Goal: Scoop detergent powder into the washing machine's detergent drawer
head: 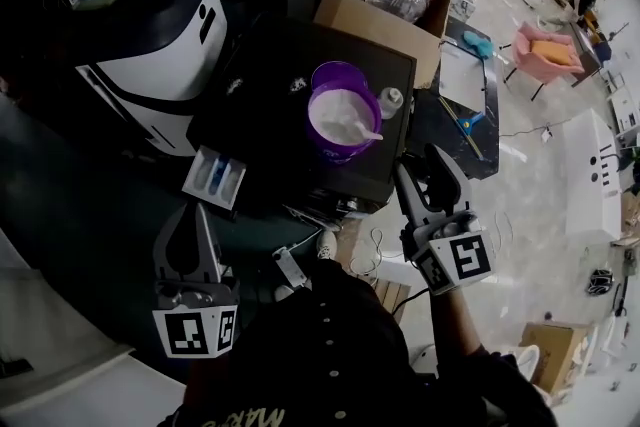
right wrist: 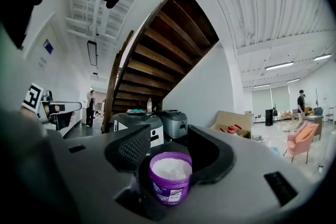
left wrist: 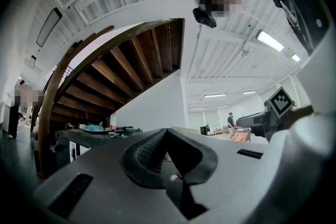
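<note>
- My right tool (head: 422, 167) is released and empty, lower right of the tub (head: 340, 120) at centre frame. My left tool (head: 192, 220) is clenched on nothing, bottom left.
- The scoop (head: 366, 131) lies in the powder, and a clumsy pinch could tip the tub.
- The drawer (head: 213, 177) is left of centre, so I may spill on the way.
</note>
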Tool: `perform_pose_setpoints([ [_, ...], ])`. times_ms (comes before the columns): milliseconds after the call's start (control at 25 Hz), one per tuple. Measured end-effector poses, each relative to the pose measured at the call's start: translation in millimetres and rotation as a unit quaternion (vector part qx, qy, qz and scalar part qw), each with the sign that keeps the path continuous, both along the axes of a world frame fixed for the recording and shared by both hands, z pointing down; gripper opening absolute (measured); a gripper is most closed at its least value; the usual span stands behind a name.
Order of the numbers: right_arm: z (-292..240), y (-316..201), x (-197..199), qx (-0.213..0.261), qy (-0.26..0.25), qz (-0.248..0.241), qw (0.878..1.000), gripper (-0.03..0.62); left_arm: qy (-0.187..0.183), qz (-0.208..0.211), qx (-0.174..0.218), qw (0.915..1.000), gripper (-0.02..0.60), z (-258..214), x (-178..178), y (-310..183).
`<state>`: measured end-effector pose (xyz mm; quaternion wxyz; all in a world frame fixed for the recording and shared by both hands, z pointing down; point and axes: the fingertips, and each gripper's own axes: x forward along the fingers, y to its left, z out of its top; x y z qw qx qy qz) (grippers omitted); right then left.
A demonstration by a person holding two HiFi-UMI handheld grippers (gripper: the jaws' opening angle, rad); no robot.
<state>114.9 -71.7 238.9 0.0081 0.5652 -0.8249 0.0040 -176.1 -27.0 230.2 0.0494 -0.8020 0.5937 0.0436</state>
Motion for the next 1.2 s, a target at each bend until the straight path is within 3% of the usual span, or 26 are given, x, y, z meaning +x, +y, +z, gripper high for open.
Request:
perform_pose_setpoints([
  [280, 14.6, -49.7, 14.5, -0.029, 0.000, -0.032, 0.999, 0.219, -0.005, -0.008, -0.003, 1.0000, 0.014, -1.7, 24.9, -40.6],
  [440, 38.0, -66.5, 11.1, -0.080, 0.019, -0.074, 0.994, 0.219, -0.008, -0.015, -0.018, 0.9997, 0.015, 4.5, 33.6, -55.1],
  [520, 64.3, -70.9, 6.1, -0.140, 0.052, -0.114, 0.982, 0.219, -0.008, -0.015, -0.031, 0.9994, 0.015, 11.1, 38.9, -62.3],
  [600, 95.2, -72.8, 0.4, -0.206, 0.085, -0.156, 0.962, 0.219, -0.010, -0.013, -0.044, 0.9989, 0.015, 20.2, 44.3, -69.6],
  [720, 126.7, -82.6, 0.0, -0.257, 0.104, -0.179, 0.944, 0.219, -0.012, -0.012, -0.064, 0.9978, 0.015, 36.6, 51.4, -82.2],
  [920, 153.8, -92.0, 1.5, -0.292, 0.127, -0.205, 0.926, 0.171, -0.016, -0.012, -0.099, 0.9949, 0.015, 63.1, 60.9, -92.8],
  [1120, 164.5, -93.1, -3.0, -0.305, 0.117, -0.227, 0.918, 0.153, -0.018, -0.015, -0.116, 0.9930, 0.015, 76.3, 66.0, -97.0],
  [1160, 165.9, -93.6, -4.5, -0.305, 0.118, -0.230, 0.917, 0.138, -0.018, -0.016, -0.118, 0.9927, 0.015, 78.3, 66.2, -97.7],
  [1200, 167.0, -94.4, -5.7, -0.304, 0.121, -0.230, 0.916, 0.082, -0.017, -0.017, -0.120, 0.9925, 0.015, 80.2, 66.1, -98.4],
])
